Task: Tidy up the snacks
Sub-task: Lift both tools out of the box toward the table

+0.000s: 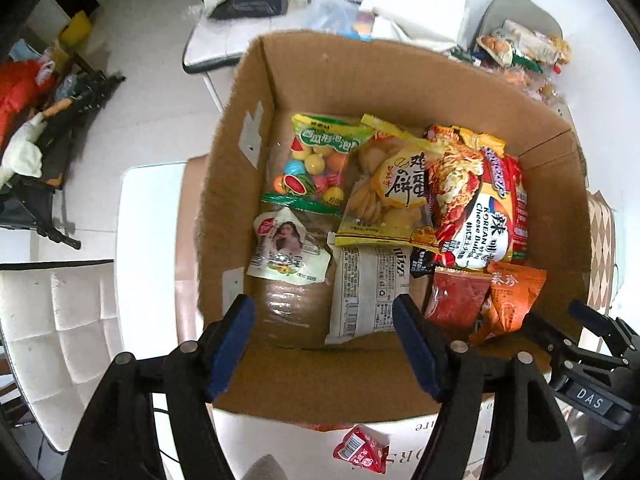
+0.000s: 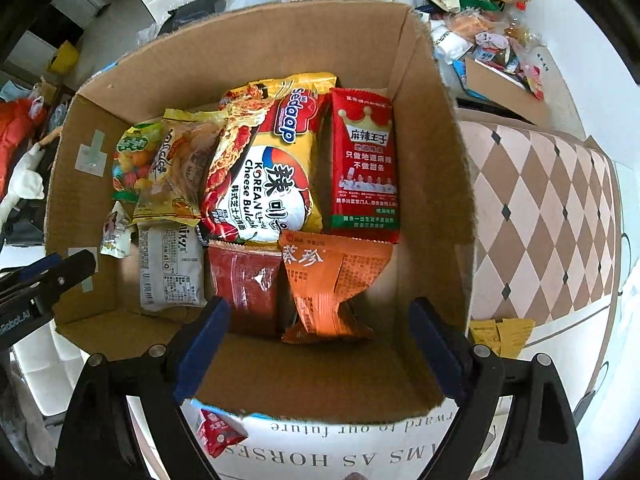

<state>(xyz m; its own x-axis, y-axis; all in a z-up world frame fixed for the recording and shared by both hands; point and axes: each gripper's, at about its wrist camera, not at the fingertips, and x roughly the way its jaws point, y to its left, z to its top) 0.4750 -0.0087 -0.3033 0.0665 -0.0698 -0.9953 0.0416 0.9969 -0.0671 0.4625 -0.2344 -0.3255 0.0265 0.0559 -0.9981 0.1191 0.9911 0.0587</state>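
An open cardboard box (image 1: 360, 76) (image 2: 280, 40) holds several snack packs: a candy-ball bag (image 1: 316, 160), a yellow cracker bag (image 1: 394, 196), a Korean cheese noodle pack (image 1: 480, 216) (image 2: 264, 172), a white wafer pack (image 1: 368, 288) (image 2: 168, 268), a dark red sachet (image 2: 246, 284), an orange pack (image 2: 332, 280) and a red spicy pack (image 2: 366, 164). My left gripper (image 1: 324, 348) is open and empty above the box's near wall. My right gripper (image 2: 320, 344) is open and empty above the near right side; it also shows in the left wrist view (image 1: 592, 344).
A small red sachet (image 1: 364, 450) (image 2: 218, 432) lies on the table outside the box's near wall. A pile of loose snacks (image 1: 520, 48) (image 2: 484, 16) sits beyond the box at the right. A checkered box (image 2: 552, 208) stands right of it. White chairs (image 1: 60, 340) stand left.
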